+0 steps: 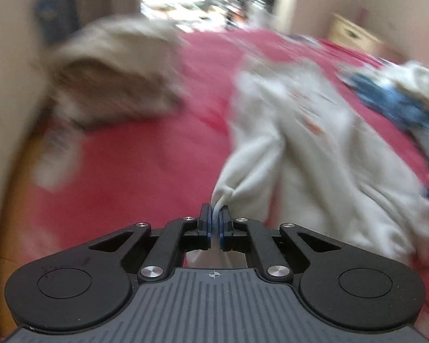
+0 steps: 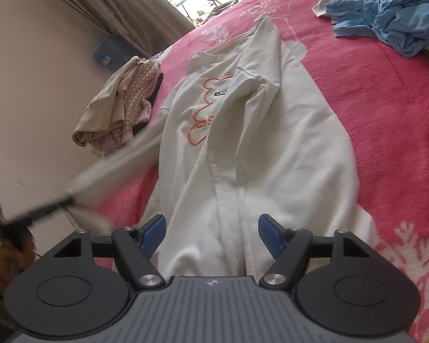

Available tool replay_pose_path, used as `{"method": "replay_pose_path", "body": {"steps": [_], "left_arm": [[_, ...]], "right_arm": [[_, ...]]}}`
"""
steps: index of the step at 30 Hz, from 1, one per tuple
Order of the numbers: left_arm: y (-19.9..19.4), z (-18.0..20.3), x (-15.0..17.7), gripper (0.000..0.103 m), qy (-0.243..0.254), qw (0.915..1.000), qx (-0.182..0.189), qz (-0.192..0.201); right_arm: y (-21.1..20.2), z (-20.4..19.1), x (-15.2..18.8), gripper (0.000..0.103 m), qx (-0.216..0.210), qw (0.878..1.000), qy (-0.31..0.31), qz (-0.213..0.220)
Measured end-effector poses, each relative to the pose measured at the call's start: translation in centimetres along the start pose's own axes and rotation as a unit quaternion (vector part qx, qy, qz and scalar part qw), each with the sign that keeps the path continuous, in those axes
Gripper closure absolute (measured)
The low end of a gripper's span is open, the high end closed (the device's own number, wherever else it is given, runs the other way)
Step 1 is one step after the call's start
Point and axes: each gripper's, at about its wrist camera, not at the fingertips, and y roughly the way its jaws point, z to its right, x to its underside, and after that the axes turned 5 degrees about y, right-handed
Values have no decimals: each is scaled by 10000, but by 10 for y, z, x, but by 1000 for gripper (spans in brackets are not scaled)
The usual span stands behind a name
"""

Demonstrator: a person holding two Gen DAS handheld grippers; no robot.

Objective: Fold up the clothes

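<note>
We are pinching a bunched sleeve cuff of the cream sweatshirt [image 1: 294,148] in the closed left gripper [image 1: 214,223]; our right gripper [image 2: 211,235] is hovering wide open, empty, over the sweatshirt's hem. It is lying on the pink blanket [image 2: 386,108], soft, light and floppy, so we judge cuffs and hem corners the best holds.

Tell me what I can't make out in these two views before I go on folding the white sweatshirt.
- Left wrist view: motion blur smears the beige clothes and the sweatshirt's print.
- Right wrist view: the left gripper and the sleeve it pulls are streaked.
- Right wrist view: the right gripper's body hides the hem.
</note>
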Motion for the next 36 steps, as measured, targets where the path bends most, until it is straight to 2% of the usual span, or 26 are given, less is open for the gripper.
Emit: {"method": "replay_pose_path", "body": {"steps": [2,5,7,9,11,13,16,19,20,23,27,29,32,34,36], "left_arm": [[-7,-26,-18,100,66,9979,-634,150],[-4,-64,-42,100,43,9895,-1436,161],[9,-82,-53,99,98,9819,-1888,126],[28,-91,-55,98,362,9710,-2360,82],[55,-98,-52,98,507,9625,-2664,-94],[85,-105,-45,95,559,9603,-2693,-467],[114,-113,-29,91,207,9649,-2486,-822],[115,-120,-16,72,-325,9727,-2112,-901],[111,-122,-13,66,-443,9753,-1977,-878],[92,-121,-6,60,-527,9807,-1736,-725],[53,-113,-6,50,-595,9858,-1541,-295],[39,-104,-11,47,-639,9905,-1215,-51],[27,-77,-16,42,-591,9970,-478,136],[31,-52,-17,41,-502,9986,147,29],[41,-21,-13,41,-360,9962,783,-154]], "right_arm": [[0,3,-1,29,8,10000,40,9],[-1,6,-2,29,24,10000,76,29],[-2,8,-1,29,58,9999,90,46],[-2,10,-1,29,100,9999,128,59],[-1,14,-1,29,150,9997,173,43],[0,17,-1,29,204,9996,216,25],[2,23,-1,29,294,9992,283,8],[4,29,-2,28,400,9986,356,13],[5,31,-3,28,431,9983,383,18],[6,38,-5,28,522,9976,448,38],[5,43,-8,28,687,9965,455,148],[3,47,-10,28,813,9952,491,226],[-1,53,-12,27,1021,9925,578,352],[-5,59,-12,24,1190,9895,693,437],[-8,66,-10,23,1401,9856,820,483]]}}
